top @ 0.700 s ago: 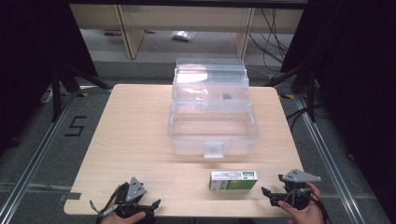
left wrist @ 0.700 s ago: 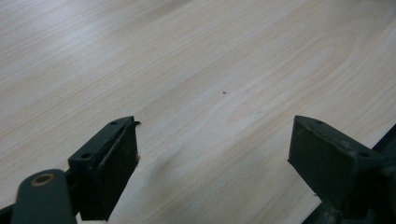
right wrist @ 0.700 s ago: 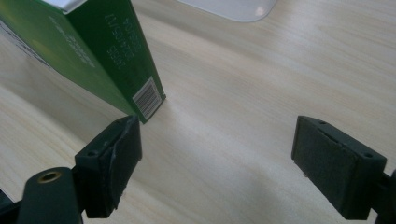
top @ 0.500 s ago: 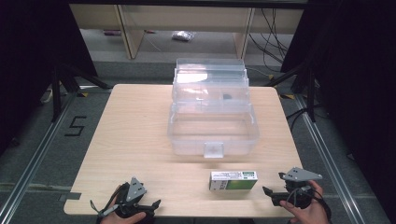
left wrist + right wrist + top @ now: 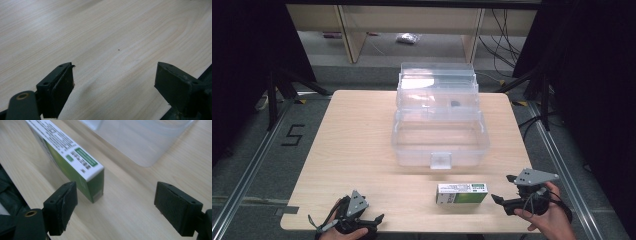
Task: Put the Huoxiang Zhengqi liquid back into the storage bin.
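Observation:
A green and white carton point(image 5: 461, 193) lies flat near the table's front edge, right of centre. My right gripper point(image 5: 499, 200) is just to its right, open, jaws pointing at the carton's end. In the right gripper view the carton point(image 5: 72, 160) reaches to the left jaw, with its near corner between the two wide-apart jaws and nothing gripped. My left gripper point(image 5: 373, 220) rests at the front left of the table, open; in the left gripper view its jaws frame bare wood point(image 5: 107, 50). A clear plastic box point(image 5: 439, 120) with its lid up stands at the table's centre.
The clear box's rounded front corner point(image 5: 150, 147) lies just beyond the right gripper's jaws. The table's front edge point(image 5: 412, 231) runs close under both hands. Shelving point(image 5: 412, 30) and cables point(image 5: 512, 45) stand behind the table, and black stands flank it.
My right gripper has edged slightly left toward the carton's end. The left gripper and the carton have stayed put.

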Demonstrator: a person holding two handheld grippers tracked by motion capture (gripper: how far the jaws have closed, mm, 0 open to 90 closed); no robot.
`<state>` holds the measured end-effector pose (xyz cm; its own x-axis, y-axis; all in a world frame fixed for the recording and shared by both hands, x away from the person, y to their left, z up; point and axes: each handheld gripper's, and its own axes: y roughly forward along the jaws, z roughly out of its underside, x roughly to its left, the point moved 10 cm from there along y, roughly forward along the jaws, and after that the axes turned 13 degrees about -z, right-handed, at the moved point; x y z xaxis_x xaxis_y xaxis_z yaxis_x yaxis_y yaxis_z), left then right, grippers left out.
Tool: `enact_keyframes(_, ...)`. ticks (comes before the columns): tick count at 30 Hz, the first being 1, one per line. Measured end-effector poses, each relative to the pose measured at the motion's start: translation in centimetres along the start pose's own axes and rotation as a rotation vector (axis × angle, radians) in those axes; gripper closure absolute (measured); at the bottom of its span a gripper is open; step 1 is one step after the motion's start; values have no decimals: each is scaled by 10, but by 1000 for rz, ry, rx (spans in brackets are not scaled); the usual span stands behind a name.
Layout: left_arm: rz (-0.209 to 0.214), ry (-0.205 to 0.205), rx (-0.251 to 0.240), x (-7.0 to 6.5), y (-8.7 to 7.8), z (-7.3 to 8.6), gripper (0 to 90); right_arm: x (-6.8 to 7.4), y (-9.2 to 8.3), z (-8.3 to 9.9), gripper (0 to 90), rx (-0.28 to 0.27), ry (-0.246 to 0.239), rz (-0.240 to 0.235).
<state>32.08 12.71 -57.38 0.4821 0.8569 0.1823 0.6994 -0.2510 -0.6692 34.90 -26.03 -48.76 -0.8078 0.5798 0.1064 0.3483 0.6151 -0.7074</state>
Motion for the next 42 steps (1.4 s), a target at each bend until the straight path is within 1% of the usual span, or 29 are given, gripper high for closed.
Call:
enact_keyframes(1,7,-8,-4,0,0,0,150,1,1,-4,197,1,-25,-6)
enact_keyframes(3,5,17,13,2,-2,2,150,7,3,-9,197,25,-27,-30)
enact_keyframes(5,8,10,11,1,-2,2,150,10,8,-16,205,30,-58,-53)
enact_keyframes(6,9,26,18,2,-3,2,150,12,8,-18,209,42,-78,-63)
enact_keyframes(7,9,21,22,2,-3,3,150,14,11,-20,209,37,-74,-61)
enact_keyframes(8,2,12,17,2,-2,3,150,14,13,-24,209,49,-111,-76)
enact_keyframes(12,0,-13,0,3,-2,1,150,20,20,-32,210,70,-125,-86)
enact_keyframes(13,2,22,20,5,-4,4,150,20,20,-33,212,88,-144,-92)
enact_keyframes(15,0,19,18,5,-4,4,150,22,24,-38,214,88,-172,-101)
enact_keyframes(16,2,-11,1,2,-2,2,150,24,25,-39,216,95,-177,-103)
enact_keyframes(17,2,-11,1,2,-2,2,150,24,25,-39,216,95,-177,-103)
enact_keyframes(18,-12,-6,5,3,-2,2,150,28,31,-42,222,125,-209,-125)
enact_keyframes(19,-12,-6,5,3,-2,2,150,29,32,-43,225,143,-221,-132)
enact_keyframes(20,-19,-9,4,3,-1,2,150,29,32,-43,225,143,-221,-132)
enact_keyframes(22,-14,-4,0,3,-1,2,150,35,40,-45,226,181,-237,-156)
enact_keyframes(23,2,8,8,3,-2,3,150,36,43,-46,227,195,-248,-162)
enact_keyframes(24,2,8,8,3,-2,3,150,37,44,-47,229,207,-252,-169)
enact_keyframes(25,8,19,18,2,-3,4,150,38,47,-48,232,223,-238,-160)
enact_keyframes(26,8,19,18,2,-3,4,150,37,49,-50,232,230,-257,-160)
enact_keyframes(27,0,-20,1,0,-2,2,150,37,52,-51,244,242,-251,-147)
enact_keyframes(29,0,-8,8,1,-2,3,150,39,59,-53,246,258,-285,-163)
enact_keyframes(31,-13,-4,8,2,-1,3,150,40,64,-54,249,285,-297,-169)
enact_keyframes(33,-18,-4,6,3,-1,3,150,40,66,-55,249,290,-311,-170)
enact_keyframes(35,-15,-6,8,3,-2,3,150,43,72,-55,261,330,-319,-185)
enact_keyframes(36,-15,-6,8,3,-2,3,150,43,72,-55,261,330,-319,-185)
enact_keyframes(37,3,4,11,2,-3,3,150,43,76,-54,263,356,-320,-189)
enact_keyframes(38,3,4,11,2,-3,3,150,43,76,-54,263,356,-320,-189)
enact_keyframes(39,7,16,16,3,-4,4,150,44,80,-53,265,381,-321,-193)
enact_keyframes(42,6,14,16,3,-4,4,150,43,83,-52,272,399,-325,-195)
